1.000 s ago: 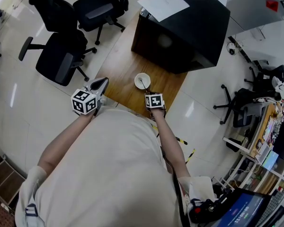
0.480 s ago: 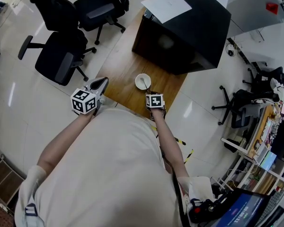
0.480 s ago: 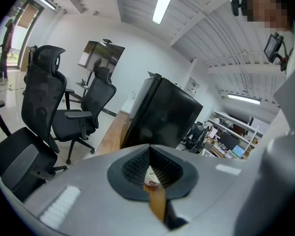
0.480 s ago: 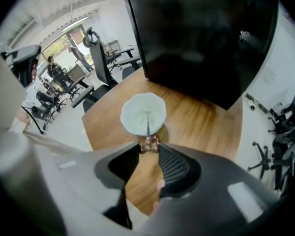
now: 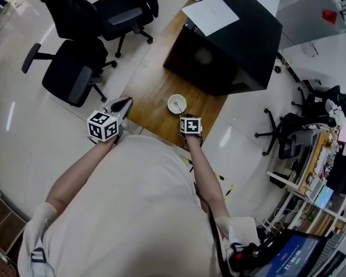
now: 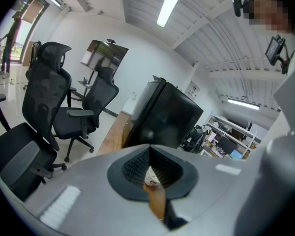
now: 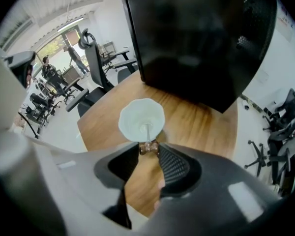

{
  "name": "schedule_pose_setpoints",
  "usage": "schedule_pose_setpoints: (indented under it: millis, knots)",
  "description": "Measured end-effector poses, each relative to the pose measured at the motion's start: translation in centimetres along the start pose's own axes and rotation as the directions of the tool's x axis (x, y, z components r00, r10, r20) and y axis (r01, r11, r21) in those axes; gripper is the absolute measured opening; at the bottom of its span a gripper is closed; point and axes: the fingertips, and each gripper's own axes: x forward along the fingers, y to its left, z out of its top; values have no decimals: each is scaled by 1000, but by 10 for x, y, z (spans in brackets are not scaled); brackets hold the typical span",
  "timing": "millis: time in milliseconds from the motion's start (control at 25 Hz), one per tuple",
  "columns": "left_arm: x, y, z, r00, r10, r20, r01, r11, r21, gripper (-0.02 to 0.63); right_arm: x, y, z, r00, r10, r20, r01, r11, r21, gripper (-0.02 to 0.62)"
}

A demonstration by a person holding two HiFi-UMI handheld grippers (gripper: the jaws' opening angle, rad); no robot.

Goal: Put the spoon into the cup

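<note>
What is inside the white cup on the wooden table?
A spoon stands in the cup, bowl down, its handle end between the opening jaws of the right gripper. Nothing else shows inside; the cup floor under the spoon's bowl is covered.

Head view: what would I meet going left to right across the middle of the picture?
Office chair → left gripper → cup → chair by the shelves.
</note>
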Motion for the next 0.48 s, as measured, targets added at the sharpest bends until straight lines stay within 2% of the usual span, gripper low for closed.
schedule_pose_setpoints:
  millis: [320, 480]
  knots:
    - [-43, 32, 4, 999, -28, -18, 28, 1000, -11, -19, -2, -4, -2, 997, -77, 12, 75, 993, 89, 172]
    - [-67, 66, 12, 998, -51, -47, 51, 999, 5, -20, -17, 5, 3, 988, -136, 76, 118, 971, 206, 175]
